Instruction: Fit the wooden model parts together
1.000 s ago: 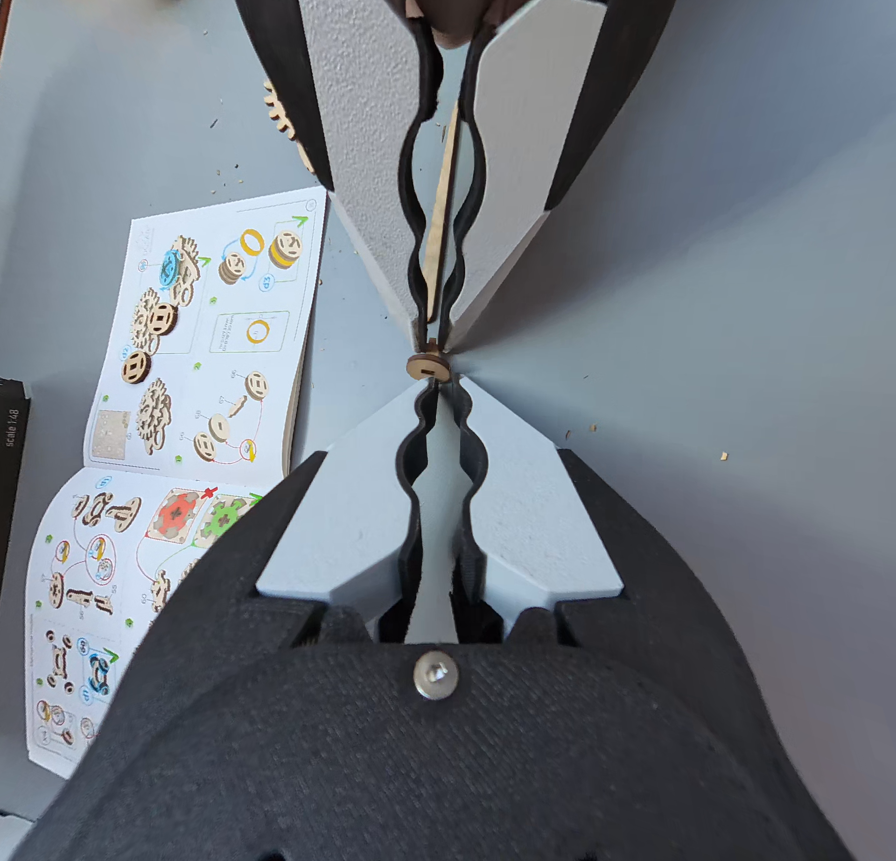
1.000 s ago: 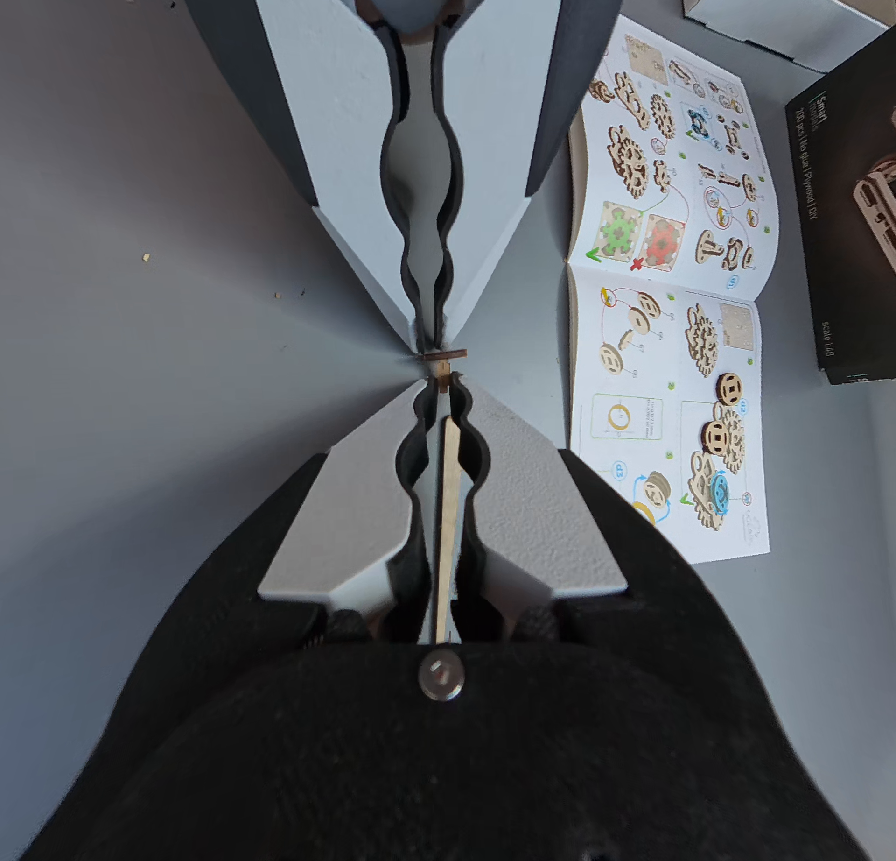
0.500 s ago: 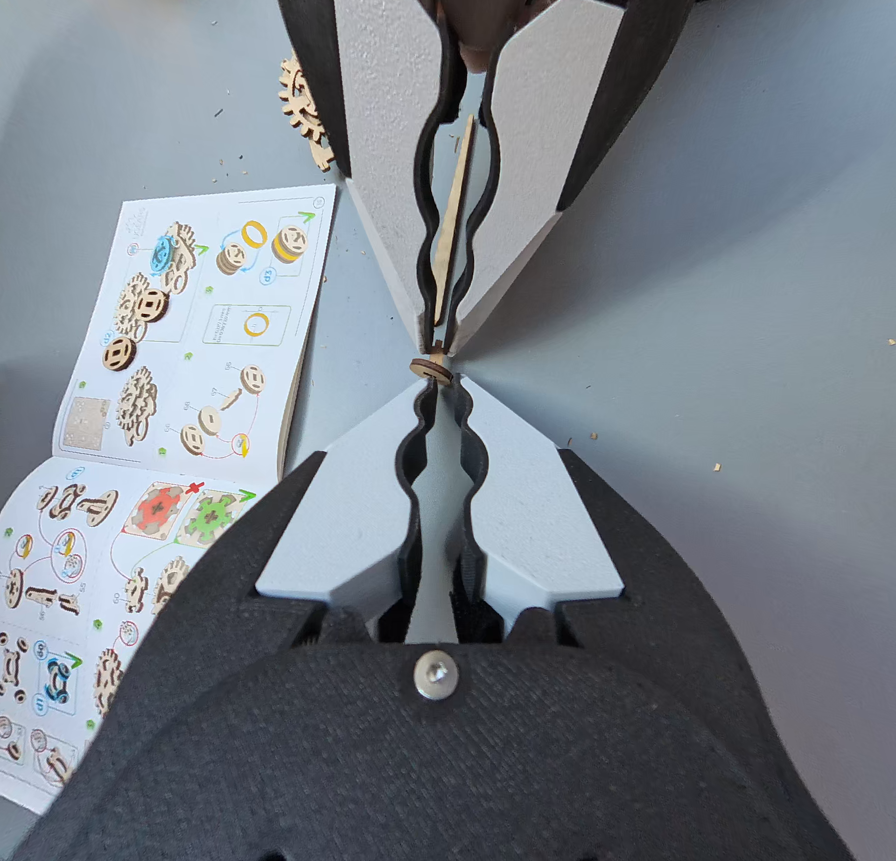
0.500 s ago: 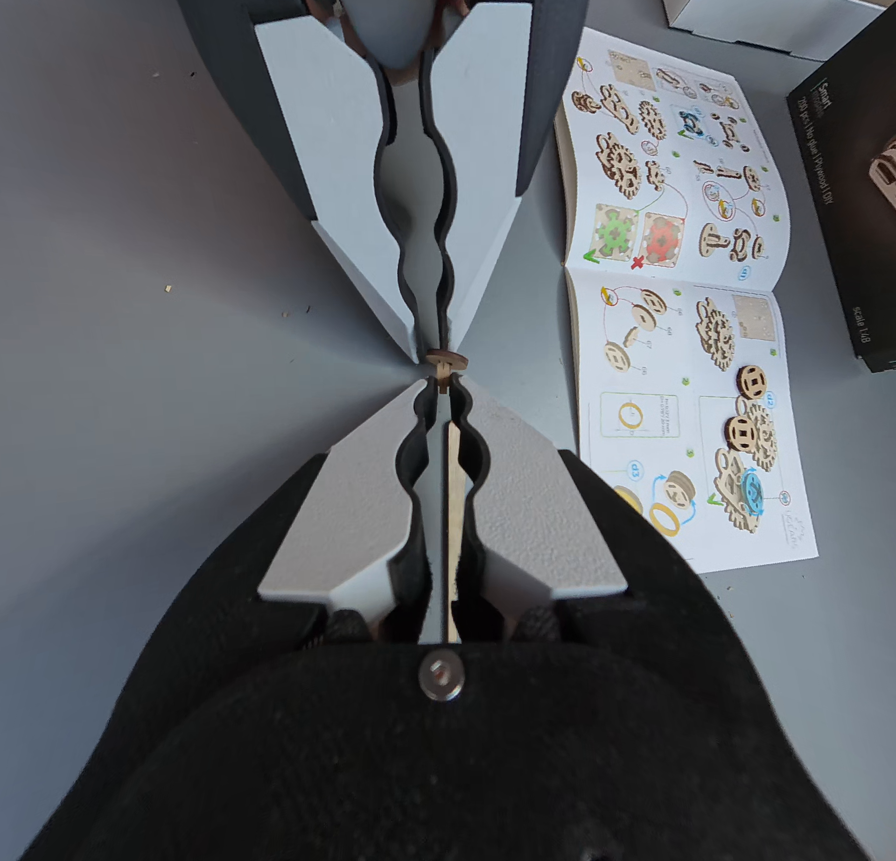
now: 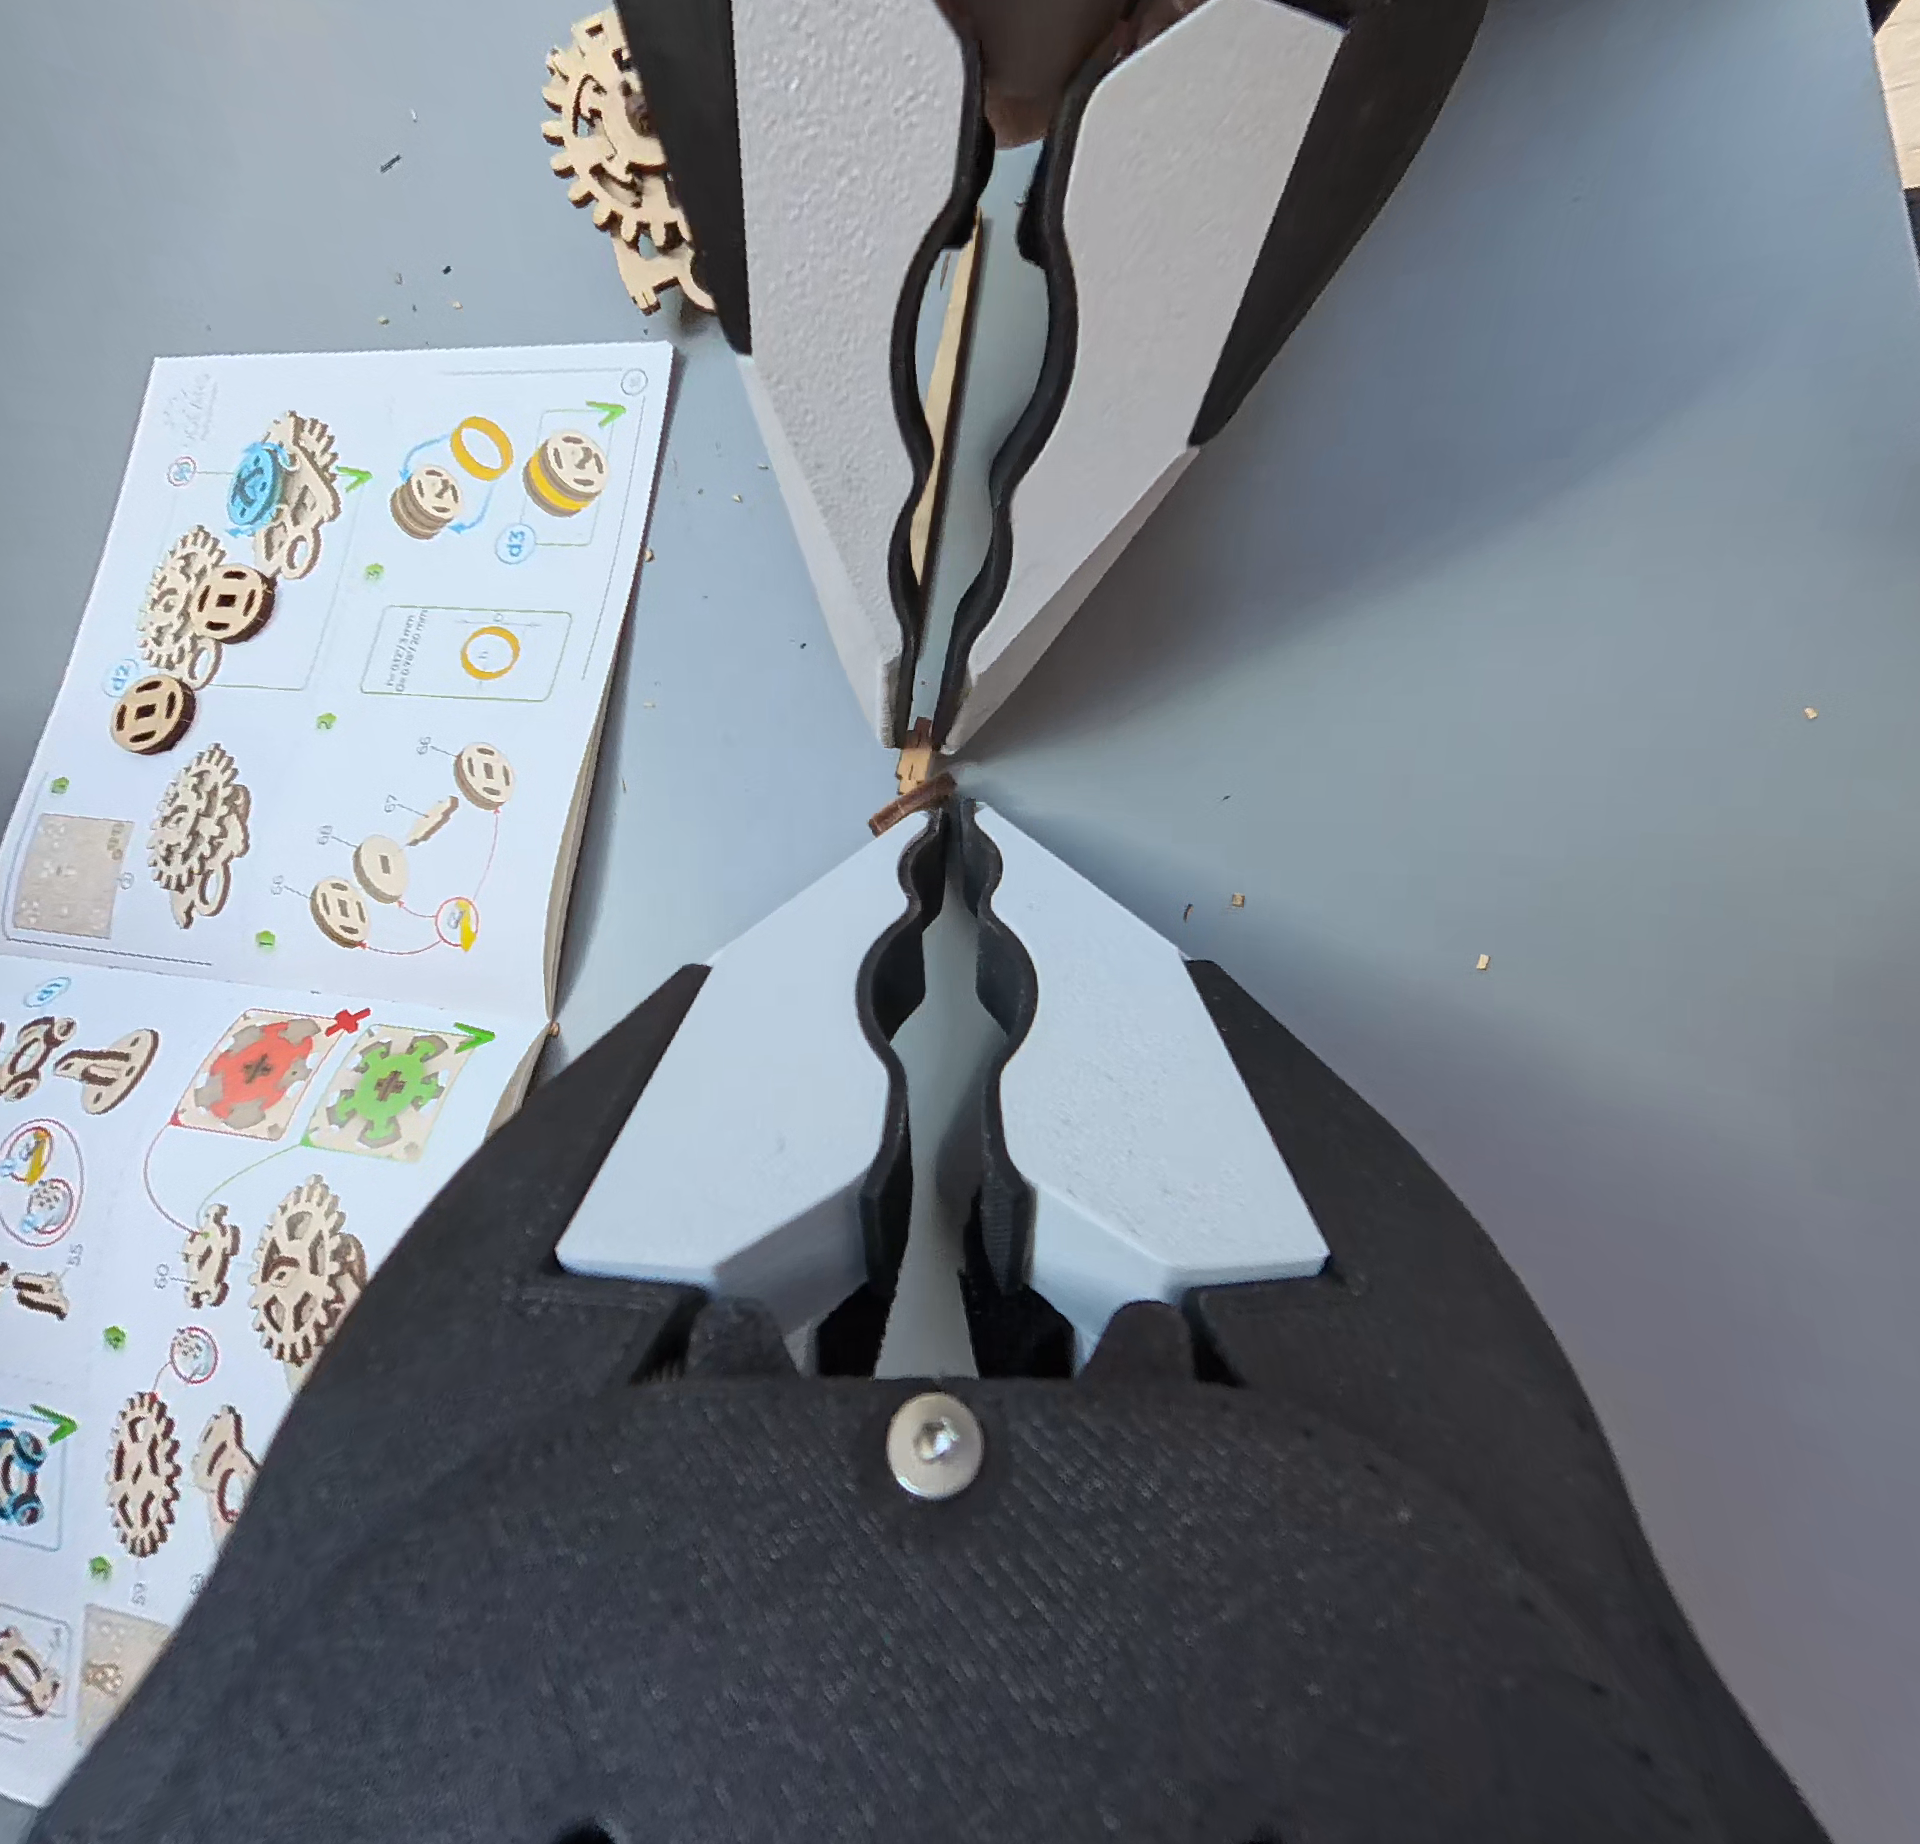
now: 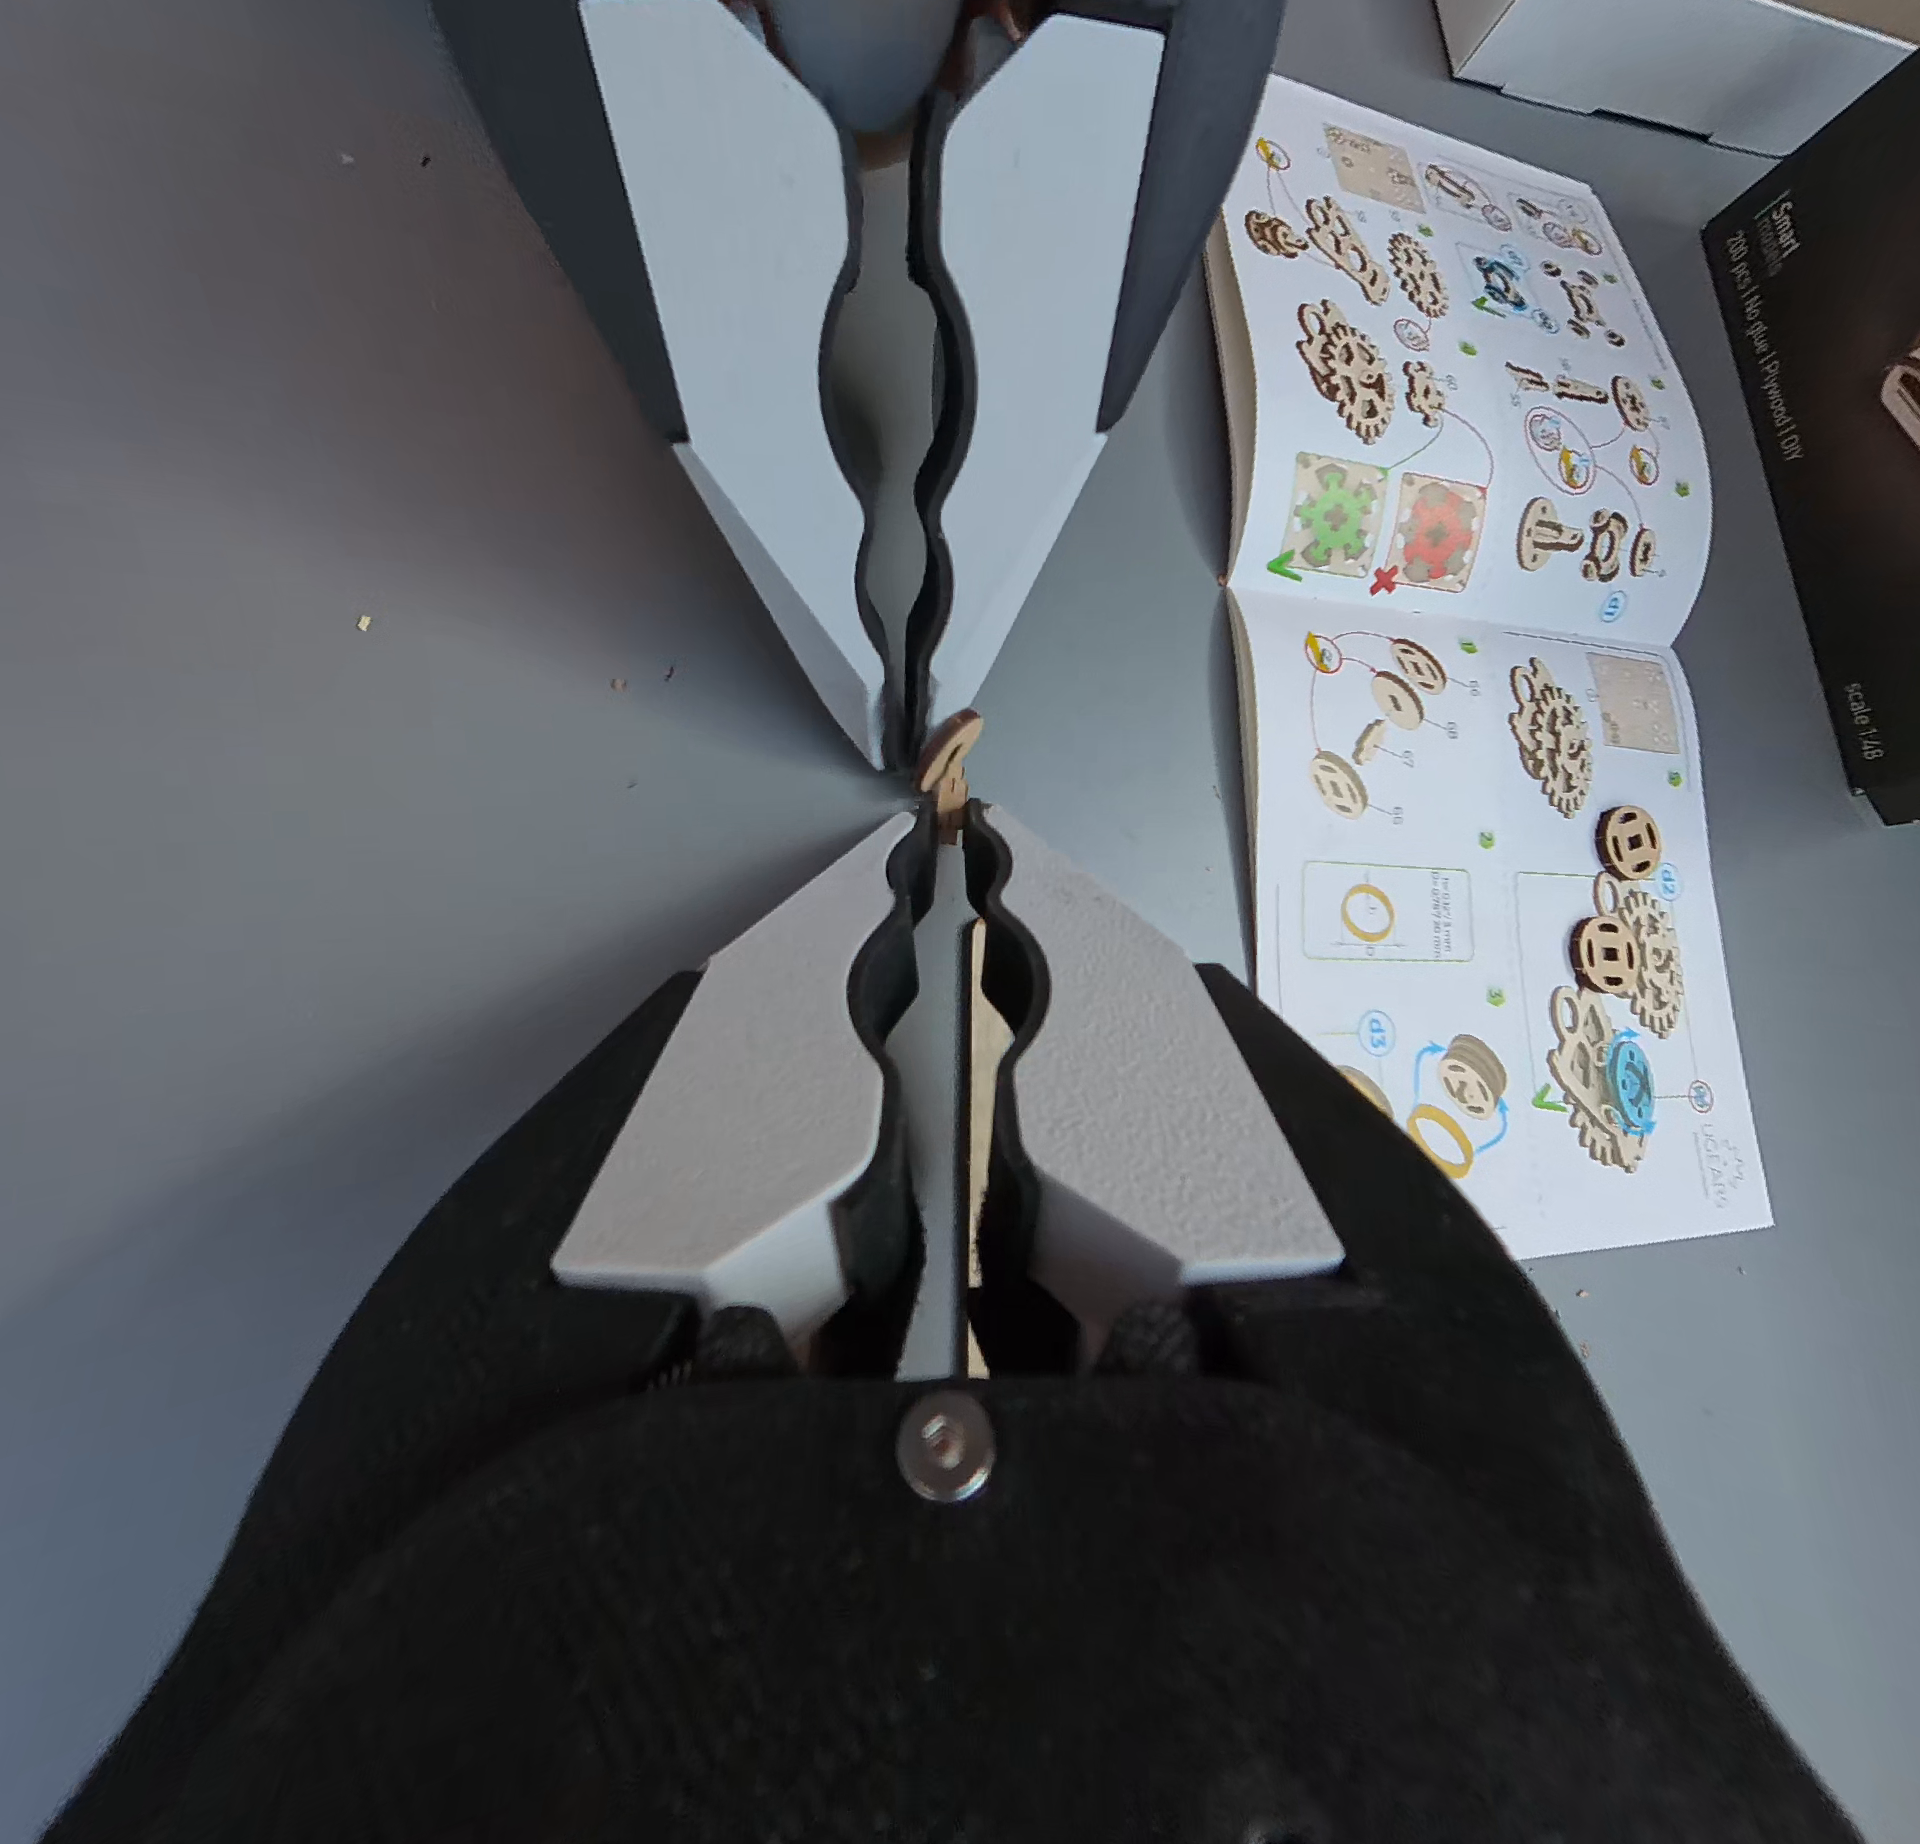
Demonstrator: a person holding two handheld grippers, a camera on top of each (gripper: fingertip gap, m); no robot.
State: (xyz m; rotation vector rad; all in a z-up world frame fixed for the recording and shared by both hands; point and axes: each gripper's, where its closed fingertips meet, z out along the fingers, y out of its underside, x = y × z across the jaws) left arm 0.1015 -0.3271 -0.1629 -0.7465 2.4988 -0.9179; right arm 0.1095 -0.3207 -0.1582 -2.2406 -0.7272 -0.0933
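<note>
My left gripper (image 5: 940, 820) is shut, and a small round wooden disc (image 5: 907, 813) sits tilted at its fingertips. My right gripper (image 6: 940, 815) is shut on a thin flat wooden strip (image 6: 977, 1067). The strip's notched end (image 6: 948, 802) sticks out past the tips into the disc (image 6: 951, 747). The two grippers meet tip to tip above the grey table. The right gripper (image 5: 914, 740) with its strip (image 5: 940, 444) fills the top of the left wrist view. The left gripper (image 6: 902, 745) fills the top of the right wrist view.
An open instruction booklet (image 5: 343, 651) (image 6: 1455, 651) lies beside the grippers, with two dark wooden discs (image 6: 1626, 844) on it. A wooden gear assembly (image 5: 613, 163) lies behind it. A black box (image 6: 1829, 444) and a white box (image 6: 1621, 18) stand beyond. Wood crumbs dot the table. My left and right fingertips are right by each other.
The disc has tilted on the strip's end: edge-on in the left view, face showing in the right view. Both grippers have shifted slightly relative to the booklet.
</note>
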